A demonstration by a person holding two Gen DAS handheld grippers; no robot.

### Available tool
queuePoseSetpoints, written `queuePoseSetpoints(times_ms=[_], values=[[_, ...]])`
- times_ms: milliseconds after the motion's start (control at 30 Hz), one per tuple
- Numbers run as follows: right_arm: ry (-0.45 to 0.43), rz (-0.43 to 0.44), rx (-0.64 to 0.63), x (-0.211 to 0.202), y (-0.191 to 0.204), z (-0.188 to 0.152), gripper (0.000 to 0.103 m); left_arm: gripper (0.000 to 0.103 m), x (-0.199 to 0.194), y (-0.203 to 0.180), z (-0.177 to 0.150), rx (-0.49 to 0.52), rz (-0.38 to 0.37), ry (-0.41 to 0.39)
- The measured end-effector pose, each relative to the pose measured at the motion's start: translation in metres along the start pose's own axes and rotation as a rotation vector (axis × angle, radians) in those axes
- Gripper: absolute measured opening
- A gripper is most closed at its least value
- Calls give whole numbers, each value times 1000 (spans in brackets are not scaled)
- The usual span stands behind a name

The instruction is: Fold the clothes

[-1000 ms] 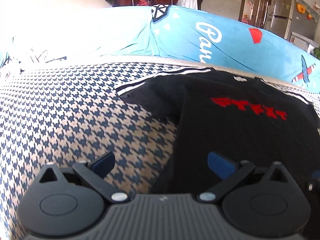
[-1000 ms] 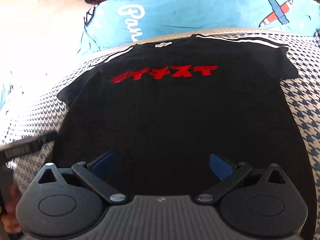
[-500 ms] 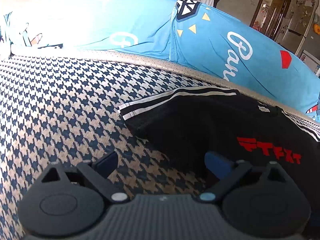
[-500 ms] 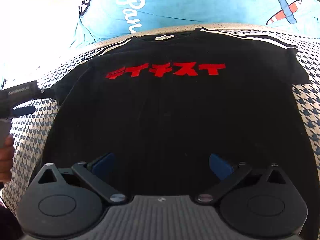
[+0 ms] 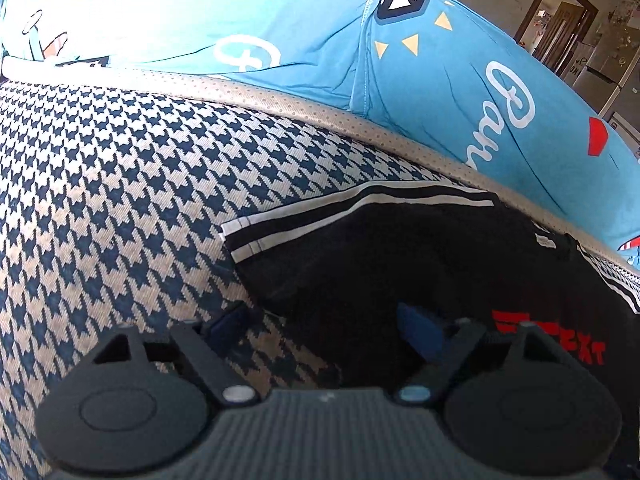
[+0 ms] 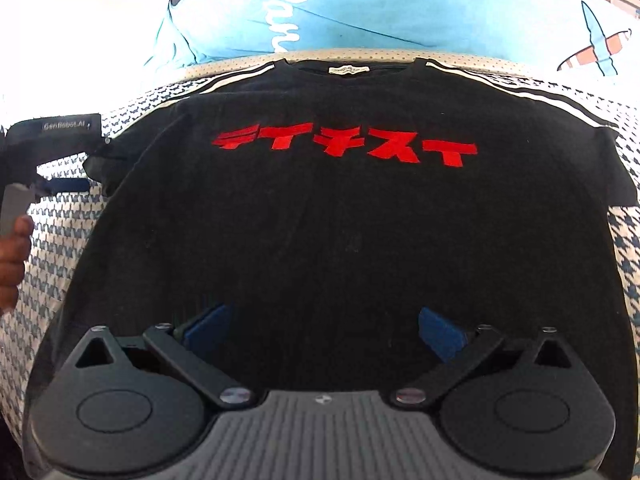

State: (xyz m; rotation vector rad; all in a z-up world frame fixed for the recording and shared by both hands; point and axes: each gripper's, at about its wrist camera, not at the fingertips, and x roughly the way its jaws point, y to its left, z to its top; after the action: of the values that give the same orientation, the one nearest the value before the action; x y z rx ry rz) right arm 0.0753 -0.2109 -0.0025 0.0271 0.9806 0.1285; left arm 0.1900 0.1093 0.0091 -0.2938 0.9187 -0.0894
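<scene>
My black T-shirt (image 6: 340,220) lies spread flat, red lettering up, on the houndstooth bed cover (image 5: 120,184), its collar toward the blue printed bedding (image 5: 280,40) at the far edge. My left gripper (image 5: 324,320) is spread wide with nothing between its fingers, low at the striped sleeve (image 5: 320,216), one finger over the cover and the other over the shirt. My right gripper (image 6: 322,326) is likewise wide apart and empty, hovering over the shirt's lower half.
</scene>
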Motion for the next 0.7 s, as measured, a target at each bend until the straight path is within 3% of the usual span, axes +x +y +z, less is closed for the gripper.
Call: queuePoseSetpoints(times_ms=[133,367,500,700], values=[[5,-11,-25,4,3,3,103,66,4,-3,4,4,4,-13],[9,-28,-43,11,5,10,103,21,6,-19,3,74,58,-49],[9,-36,-39,13,7,11,103,14,3,-27,5,124,118,-98],[12,-44,-21,14,8,13,103,12,-18,-48,13,285,252,-281]])
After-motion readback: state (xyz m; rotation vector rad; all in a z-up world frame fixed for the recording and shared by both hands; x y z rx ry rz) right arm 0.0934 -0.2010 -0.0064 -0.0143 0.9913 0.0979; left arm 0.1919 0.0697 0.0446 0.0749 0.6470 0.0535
